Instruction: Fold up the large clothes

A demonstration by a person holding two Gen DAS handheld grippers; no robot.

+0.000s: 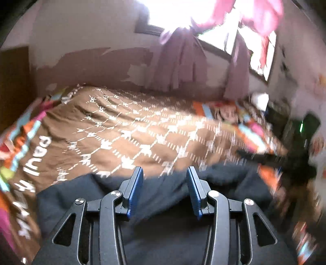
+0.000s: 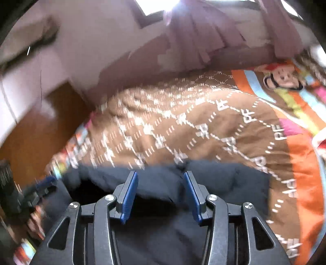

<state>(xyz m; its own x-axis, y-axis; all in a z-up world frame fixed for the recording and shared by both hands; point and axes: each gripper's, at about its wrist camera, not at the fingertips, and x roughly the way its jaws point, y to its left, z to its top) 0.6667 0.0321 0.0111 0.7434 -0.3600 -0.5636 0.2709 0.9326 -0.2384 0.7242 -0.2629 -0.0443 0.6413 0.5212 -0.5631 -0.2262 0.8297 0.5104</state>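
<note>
Navy cloth, prob. a large garment, lies on the near part of the bed, spread across the bottom of both wrist views and under both tools; its near portion is covered by the gripper frames, so the full shape and type of clothing can't be told. Left gripper has jaws parted, blue pads standing apart w/ nothing pinched between them; the dark fabric shows below and behind the gap, but whether the pads brush it is unclear. Right gripper is likewise parted, blue pads not pressing on anything, garment beneath and ahead of them. Beyond the cloth is a brown bedspread w/ a white lattice print and lettering, bordered by orange, blue and pink stripes; much of it is smeared by motion blur, esp. the right side of the left view and the left side of the right view. A cartoon face on the border is readable only in the right view. Curtains hang by a blown-out window, no detail in the glare. In the left view, the right gripper is a dark blur at right; in the right view, the left gripper is blurred at far left, cut by the frame edge.
</note>
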